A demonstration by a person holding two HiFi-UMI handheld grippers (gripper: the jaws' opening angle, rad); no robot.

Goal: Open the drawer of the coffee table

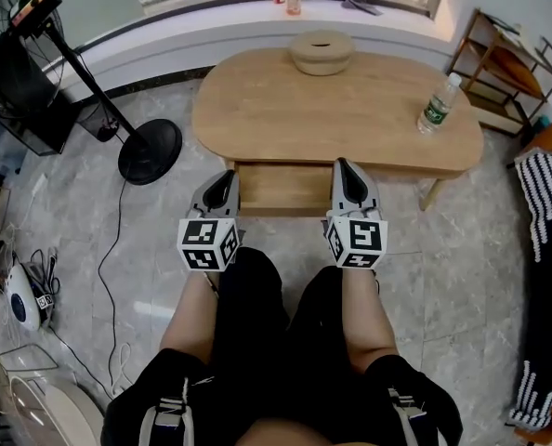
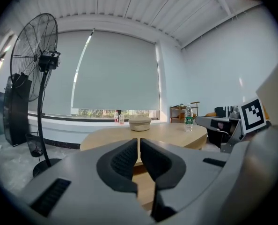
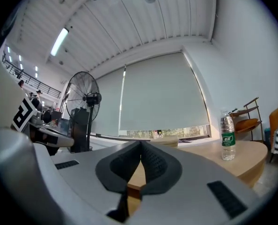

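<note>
- Plainly, the drawer (image 1: pixel 278 186) sits under the counter's (image 1: pixel 257 110) near edge and does not look pulled out yet.
- Left gripper (image 1: pixel 227 177) and right gripper (image 1: pixel 344 165) hover just before it, fingers (image 2: pixel 125 158) pressed together, holding nothing.
- Next, I'd judge: spread the fingers, catch the drawer front, pull nearward.

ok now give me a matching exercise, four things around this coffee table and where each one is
Things:
1 bottle
2 fan
3 bowl
4 drawer

Places:
a left of the table
b under the table's near edge
c table's right end
d table's far edge, middle

Pairs: 1-c, 2-a, 3-d, 4-b
</note>
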